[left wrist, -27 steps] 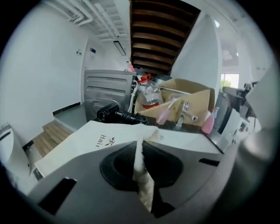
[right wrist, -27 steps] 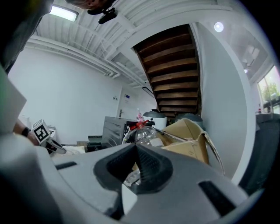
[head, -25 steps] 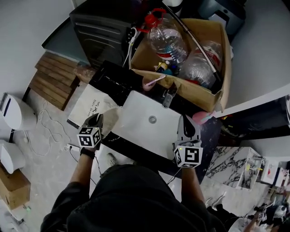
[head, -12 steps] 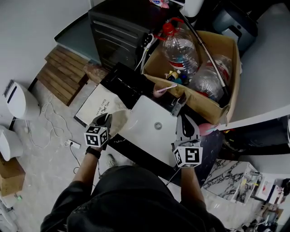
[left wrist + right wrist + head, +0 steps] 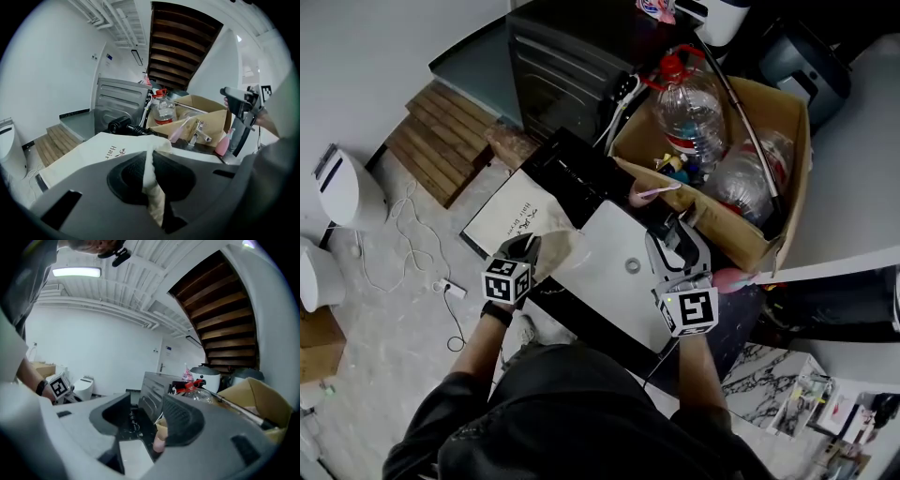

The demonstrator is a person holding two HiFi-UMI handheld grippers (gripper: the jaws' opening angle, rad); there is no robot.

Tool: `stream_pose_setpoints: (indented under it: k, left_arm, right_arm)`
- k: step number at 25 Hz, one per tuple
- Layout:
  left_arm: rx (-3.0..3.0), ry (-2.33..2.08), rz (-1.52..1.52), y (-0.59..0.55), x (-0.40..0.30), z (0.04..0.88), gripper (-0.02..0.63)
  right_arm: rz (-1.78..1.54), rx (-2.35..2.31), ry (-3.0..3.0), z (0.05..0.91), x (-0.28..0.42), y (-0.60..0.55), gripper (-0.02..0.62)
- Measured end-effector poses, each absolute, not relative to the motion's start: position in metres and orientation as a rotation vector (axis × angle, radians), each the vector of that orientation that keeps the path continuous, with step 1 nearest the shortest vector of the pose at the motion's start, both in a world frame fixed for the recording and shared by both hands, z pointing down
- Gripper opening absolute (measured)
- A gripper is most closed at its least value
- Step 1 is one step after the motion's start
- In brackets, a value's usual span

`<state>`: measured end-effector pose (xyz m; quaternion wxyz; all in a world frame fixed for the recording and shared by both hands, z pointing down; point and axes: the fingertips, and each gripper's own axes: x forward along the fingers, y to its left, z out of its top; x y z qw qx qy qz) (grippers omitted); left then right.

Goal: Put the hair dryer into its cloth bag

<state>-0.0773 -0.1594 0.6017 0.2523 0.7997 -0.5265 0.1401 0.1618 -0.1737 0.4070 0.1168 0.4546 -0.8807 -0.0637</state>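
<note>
The white cloth bag [image 5: 517, 210] with dark lettering lies flat on the black counter, its near edge hanging over. My left gripper [image 5: 525, 251] is shut on a pinched fold of that bag's edge [image 5: 153, 180]. The black hair dryer [image 5: 123, 125] lies on the counter just beyond the bag; in the head view it barely stands out from the dark surface. My right gripper [image 5: 675, 236] hovers over the far side of the white sink [image 5: 609, 246], pointing nearly level towards the counter. Its jaws are opening, with nothing between them [image 5: 140, 420].
A cardboard box [image 5: 769, 239] with big plastic bottles [image 5: 689, 103] stands behind the sink, a chrome tap [image 5: 200, 133] and pink items at its front. A dark metal cabinet [image 5: 567, 61] stands behind the counter. Cables and a socket strip [image 5: 450, 289] lie on the floor at left.
My right gripper has moved forward over the sink towards the tap and box, and its jaws have gone from shut to wide apart. The left gripper keeps its hold on the bag.
</note>
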Motion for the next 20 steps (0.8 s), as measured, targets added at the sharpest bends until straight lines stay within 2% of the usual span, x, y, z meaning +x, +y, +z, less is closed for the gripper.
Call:
stream_pose_setpoints:
  k: [9,20]
  left_arm:
    - [2.174,-1.441,0.380,-0.154,-0.080,0.604,0.026]
    - [2.166,-1.432,0.362,-0.151,-0.080,0.603,0.026]
  right_arm:
    - [-0.397,0.941,-2.361,0.458,0.085,-0.222,0.199]
    - [-0.269,0.675,-2.157,0.560,0.027,-0.291,0.199]
